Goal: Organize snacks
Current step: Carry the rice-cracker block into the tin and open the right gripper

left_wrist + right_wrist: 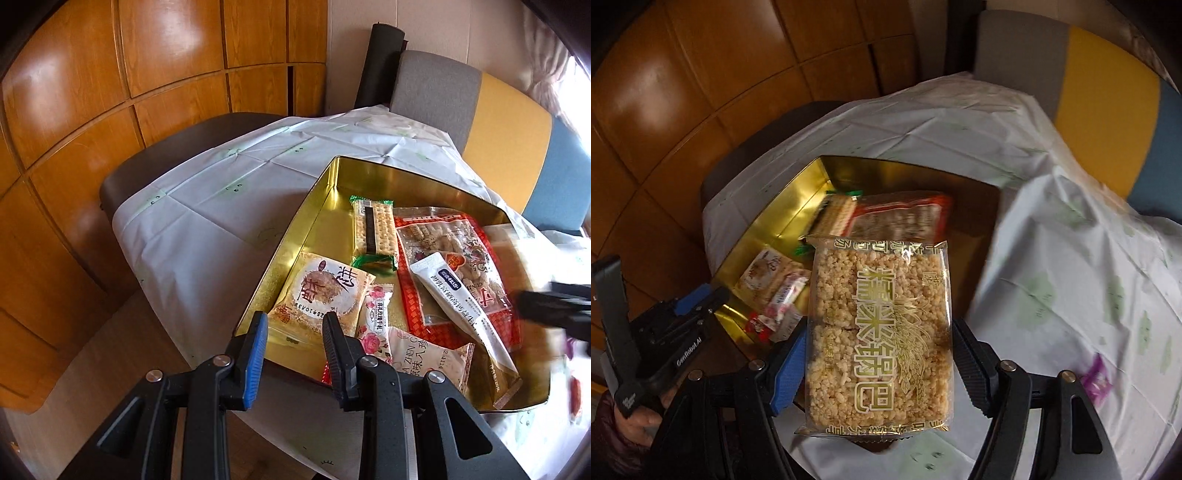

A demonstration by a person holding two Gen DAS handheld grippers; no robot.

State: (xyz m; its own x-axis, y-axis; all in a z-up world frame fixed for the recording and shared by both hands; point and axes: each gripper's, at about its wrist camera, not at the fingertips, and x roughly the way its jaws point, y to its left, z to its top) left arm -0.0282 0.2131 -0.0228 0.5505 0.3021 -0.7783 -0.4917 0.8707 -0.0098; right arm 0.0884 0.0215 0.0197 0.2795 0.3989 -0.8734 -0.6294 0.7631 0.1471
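While right gripper (879, 354) clamps rice-cracker pack (882, 332) at frame centre over gold tin (783, 218), left gripper (295, 325) hangs narrow, empty.

The left gripper (295, 328) points steeply downward, its jaws standing partly apart with nothing pressed between the pads. In the right wrist view it sits at eight o'clock, a hand (635, 417) wrapped around its handle. The right gripper (879, 365) also tilts down, jaws clamped wide on a packet.
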